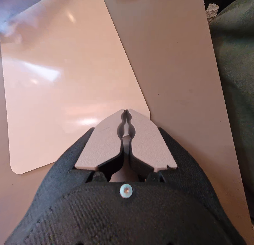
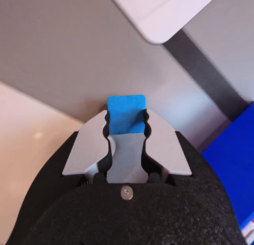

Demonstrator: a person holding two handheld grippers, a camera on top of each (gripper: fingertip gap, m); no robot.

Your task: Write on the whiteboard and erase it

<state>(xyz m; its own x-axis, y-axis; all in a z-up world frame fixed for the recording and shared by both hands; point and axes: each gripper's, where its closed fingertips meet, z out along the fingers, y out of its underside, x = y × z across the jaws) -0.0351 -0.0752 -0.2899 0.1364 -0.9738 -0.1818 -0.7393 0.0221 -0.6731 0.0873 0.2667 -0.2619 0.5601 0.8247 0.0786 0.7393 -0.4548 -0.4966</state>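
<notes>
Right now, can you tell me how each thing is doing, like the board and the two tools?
Whiteboard: lying flat on the table, no marks visible.
Left tool: shut, holding nothing, over the board's near corner.
Right tool: shut on the blue eraser.
Blue eraser: gripped between the fingers, sticking out past the tips.
Table: bare beside the board.

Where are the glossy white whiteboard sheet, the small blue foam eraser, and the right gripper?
Glossy white whiteboard sheet point(image 1: 66, 79): left wrist view, middle of its bare surface.
Small blue foam eraser point(image 2: 125, 112): right wrist view, centre of its top face.
Right gripper point(image 2: 126, 114): right wrist view, midway between fingertips, shut on the eraser.
</notes>
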